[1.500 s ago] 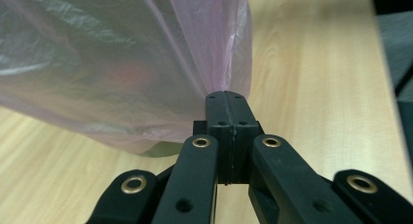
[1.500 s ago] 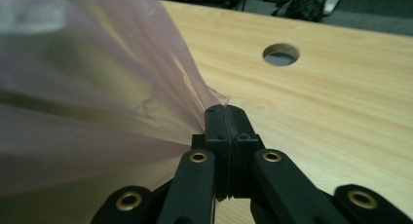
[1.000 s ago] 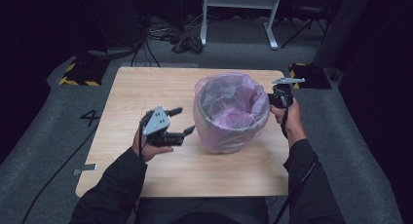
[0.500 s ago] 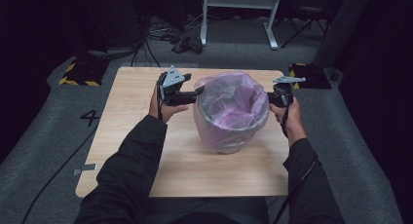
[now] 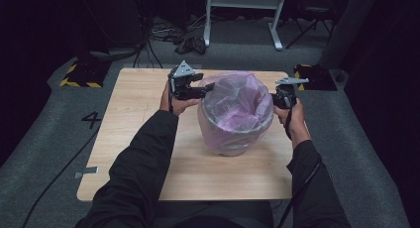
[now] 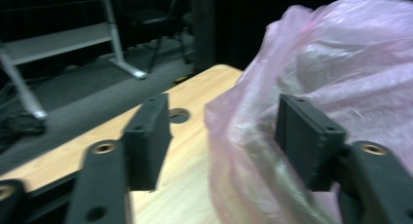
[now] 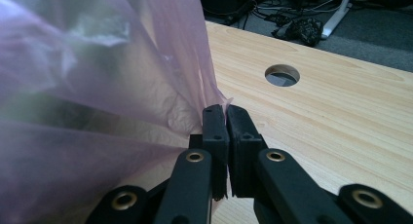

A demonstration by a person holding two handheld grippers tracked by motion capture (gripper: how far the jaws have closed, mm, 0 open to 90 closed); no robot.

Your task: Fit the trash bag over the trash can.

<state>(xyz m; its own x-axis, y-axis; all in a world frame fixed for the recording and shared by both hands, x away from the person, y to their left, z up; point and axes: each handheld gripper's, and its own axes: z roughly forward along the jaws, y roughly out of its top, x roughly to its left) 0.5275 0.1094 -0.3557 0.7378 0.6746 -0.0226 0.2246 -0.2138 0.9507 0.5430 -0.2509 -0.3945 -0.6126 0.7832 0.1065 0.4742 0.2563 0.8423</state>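
A grey bin lined with a pink plastic bag (image 5: 236, 113) stands in the middle of the wooden table (image 5: 138, 114). My left gripper (image 5: 204, 88) is open at the bag's far-left rim; in the left gripper view its jaws straddle a fold of the pink bag (image 6: 302, 78). My right gripper (image 5: 275, 100) is shut on the bag's right edge; in the right gripper view a pinched corner of the bag (image 7: 146, 78) disappears between the right gripper's (image 7: 226, 112) closed jaws.
A round cable hole (image 7: 282, 75) is cut in the table top beyond the bag. Beyond the table, on the grey floor, are a white frame's legs (image 5: 242, 20), cables and a black-and-yellow block (image 5: 81, 74).
My left gripper has travelled from the table's left-front area up to the bag's far-left rim and now has its jaws around the plastic. The right gripper has stayed shut on the bag.
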